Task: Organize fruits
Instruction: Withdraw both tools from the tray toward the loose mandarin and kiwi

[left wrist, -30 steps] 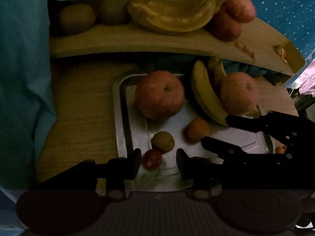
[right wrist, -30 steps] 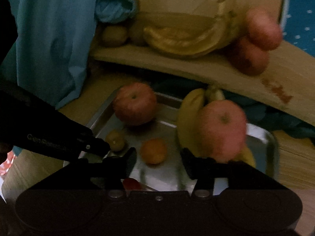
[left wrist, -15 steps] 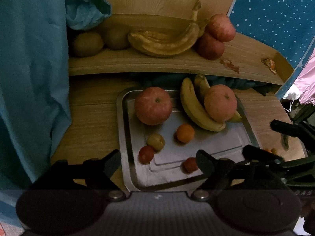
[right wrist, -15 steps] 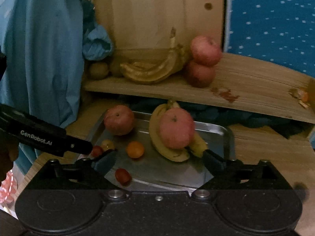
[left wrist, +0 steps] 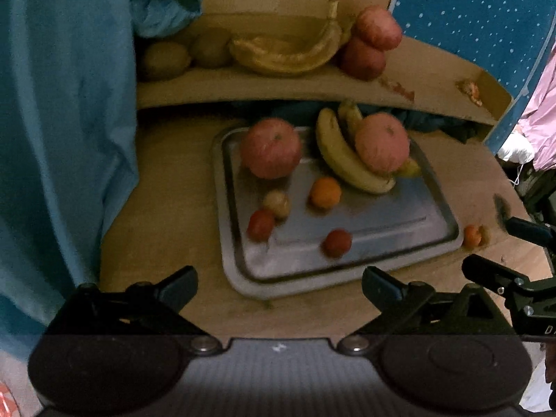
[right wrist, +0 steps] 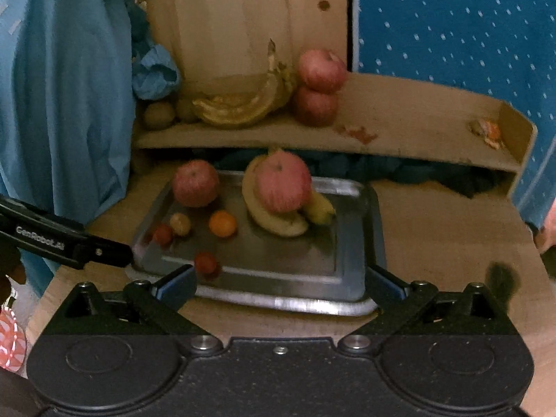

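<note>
A metal tray (left wrist: 434, 201) (right wrist: 354, 208) on the wooden table holds two apples (left wrist: 271, 147) (right wrist: 282, 185), bananas (left wrist: 347, 166) (right wrist: 271, 220), a small orange (left wrist: 325, 193) (right wrist: 223, 223), a yellowish small fruit (left wrist: 276, 203) (right wrist: 180, 224) and two small red fruits (left wrist: 336, 242) (right wrist: 205, 262). My left gripper (left wrist: 279, 283) stands open just short of the tray's near edge, nothing between its fingers. My right gripper (right wrist: 279, 278) is open too, over the tray's front rim, empty. The right gripper's fingers (left wrist: 493, 271) show at the left view's right edge.
A cardboard shelf (right wrist: 399, 128) behind the tray carries two stacked apples (right wrist: 318, 85), browned bananas (right wrist: 239, 104) and kiwis (right wrist: 158, 114). Blue cloth (left wrist: 62, 121) hangs on the left. A small orange piece (left wrist: 472, 235) lies on the table right of the tray.
Both grippers have pulled back and up from the tray and opened wide. The fruits on the tray have stayed in place.
</note>
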A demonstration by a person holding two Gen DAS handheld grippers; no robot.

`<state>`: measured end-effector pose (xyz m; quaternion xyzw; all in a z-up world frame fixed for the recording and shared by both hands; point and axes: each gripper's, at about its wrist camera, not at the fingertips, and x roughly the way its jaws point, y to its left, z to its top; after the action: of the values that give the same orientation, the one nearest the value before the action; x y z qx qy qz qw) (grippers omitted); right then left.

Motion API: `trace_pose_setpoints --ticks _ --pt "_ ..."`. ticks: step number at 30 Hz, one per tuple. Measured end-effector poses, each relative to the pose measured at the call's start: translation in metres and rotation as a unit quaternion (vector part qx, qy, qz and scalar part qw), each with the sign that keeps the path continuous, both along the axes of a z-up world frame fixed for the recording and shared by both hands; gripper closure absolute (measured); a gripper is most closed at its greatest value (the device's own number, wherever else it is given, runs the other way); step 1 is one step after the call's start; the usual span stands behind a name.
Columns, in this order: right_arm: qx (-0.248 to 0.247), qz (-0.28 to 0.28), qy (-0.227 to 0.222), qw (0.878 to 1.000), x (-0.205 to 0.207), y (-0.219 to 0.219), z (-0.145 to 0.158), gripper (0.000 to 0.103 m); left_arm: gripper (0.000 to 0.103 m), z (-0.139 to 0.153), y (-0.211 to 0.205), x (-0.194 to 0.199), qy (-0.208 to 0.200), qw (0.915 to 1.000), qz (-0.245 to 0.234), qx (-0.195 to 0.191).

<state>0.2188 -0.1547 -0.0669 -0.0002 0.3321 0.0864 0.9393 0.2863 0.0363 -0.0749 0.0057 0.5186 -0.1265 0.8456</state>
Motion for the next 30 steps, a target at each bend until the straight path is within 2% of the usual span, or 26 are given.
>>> trace_pose_setpoints --ticks 3,10,16,23,30 --pt "0.000 -0.004 0.005 1.000 -0.010 -0.002 -0.002 0.001 0.000 0.001 0.004 -0.008 0.003 1.0000 0.005 0.005" --pt "-0.007 -0.024 0.012 1.000 -0.030 -0.013 -0.003 0.001 0.000 0.003 -0.001 -0.027 -0.026 0.9996 0.000 0.005" --pt "-0.013 -0.042 0.025 0.999 -0.048 -0.032 -0.003 0.001 0.000 -0.002 -0.016 -0.039 -0.015 0.9997 -0.018 0.003" --pt "-0.023 -0.058 0.058 0.996 -0.059 -0.066 -0.014 0.001 0.000 -0.011 -0.054 -0.044 0.009 0.9996 -0.028 0.006" --pt "-0.033 -0.054 0.070 0.996 -0.059 -0.104 -0.015 0.001 0.000 -0.006 -0.106 -0.051 0.004 0.9985 -0.053 0.010"
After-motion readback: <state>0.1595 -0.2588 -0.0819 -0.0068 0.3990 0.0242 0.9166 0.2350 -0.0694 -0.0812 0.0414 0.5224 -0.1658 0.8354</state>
